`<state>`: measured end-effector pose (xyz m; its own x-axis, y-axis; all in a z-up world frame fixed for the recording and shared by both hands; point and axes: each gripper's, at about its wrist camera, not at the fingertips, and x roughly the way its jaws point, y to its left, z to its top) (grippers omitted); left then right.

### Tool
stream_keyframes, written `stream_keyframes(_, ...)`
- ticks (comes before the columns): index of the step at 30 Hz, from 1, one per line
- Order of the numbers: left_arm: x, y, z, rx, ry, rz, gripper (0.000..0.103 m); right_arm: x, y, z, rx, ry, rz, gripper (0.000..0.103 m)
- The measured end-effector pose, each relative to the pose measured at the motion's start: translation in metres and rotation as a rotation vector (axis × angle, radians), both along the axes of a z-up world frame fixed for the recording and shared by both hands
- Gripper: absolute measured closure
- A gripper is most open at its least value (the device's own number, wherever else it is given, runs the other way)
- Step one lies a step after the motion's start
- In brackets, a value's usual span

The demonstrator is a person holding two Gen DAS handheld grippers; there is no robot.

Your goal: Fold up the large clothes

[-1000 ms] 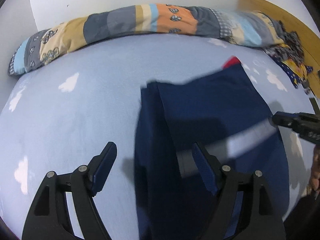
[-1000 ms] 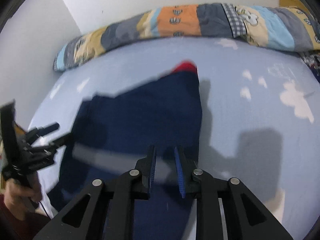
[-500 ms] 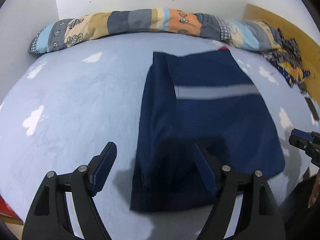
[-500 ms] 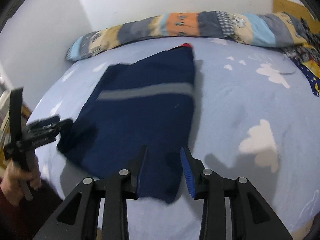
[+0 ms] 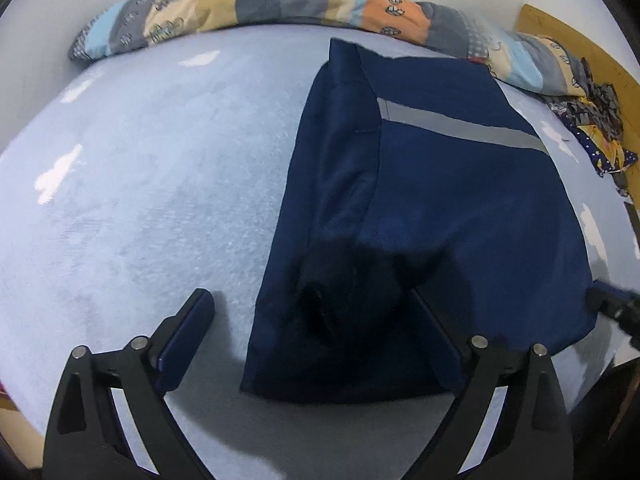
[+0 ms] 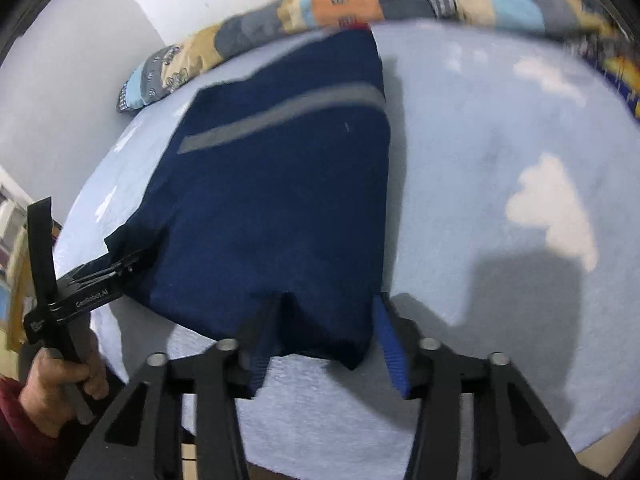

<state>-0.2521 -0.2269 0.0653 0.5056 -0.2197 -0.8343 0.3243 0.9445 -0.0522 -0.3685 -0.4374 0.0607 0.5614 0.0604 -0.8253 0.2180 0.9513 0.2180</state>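
Observation:
A navy garment [image 5: 432, 216] with a grey stripe lies folded flat on the light blue bed; it also shows in the right wrist view [image 6: 280, 200]. My left gripper [image 5: 316, 340] is open, its jaws wide, straddling the garment's near left corner without holding it. My right gripper [image 6: 324, 344] is open, its jaws either side of the garment's near right corner, empty. The left gripper also shows in the right wrist view [image 6: 116, 264] at the garment's left edge. The right gripper's tip shows at the right edge of the left wrist view [image 5: 612, 308].
A rolled patchwork quilt [image 5: 304, 4] lies along the wall at the far side of the bed [image 5: 140, 184]. A crumpled patterned cloth [image 5: 596, 128] lies at the far right by a wooden board. The bed's near edge is just below both grippers.
Both grippers drew back toward the bed's near edge. The right gripper opened and let go of the garment, which now lies flat, folded over.

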Motion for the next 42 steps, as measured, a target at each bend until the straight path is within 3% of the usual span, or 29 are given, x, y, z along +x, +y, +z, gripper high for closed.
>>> stream_keyframes(4, -0.03, -0.009, 0.012, 0.017, -0.075, -0.018, 0.006, -0.012, 0.035, 0.016, -0.103, -0.097, 0.105, 0.064)
stream_keyframes(9, -0.034, -0.028, 0.005, 0.099, -0.135, -0.07, 0.006, -0.003, 0.062, -0.003, -0.157, -0.035, 0.182, 0.067)
stream_keyframes(16, -0.036, -0.03, 0.004, 0.12, -0.172, -0.081, 0.006, 0.004, 0.056, -0.007, -0.089, -0.017, 0.156, 0.067)
stream_keyframes(35, -0.045, -0.036, 0.002, 0.16, -0.226, -0.085, 0.006, 0.004, 0.061, -0.014, -0.109, -0.007, 0.163, 0.067)
stream_keyframes(40, -0.054, -0.027, 0.025, 0.097, -0.206, -0.06, 0.006, -0.012, 0.059, 0.009, -0.078, -0.097, 0.112, 0.062)
stream_keyframes(42, -0.062, -0.024, 0.039, 0.064, -0.225, -0.048, 0.006, -0.022, 0.061, 0.021, -0.12, -0.152, 0.085, 0.04)
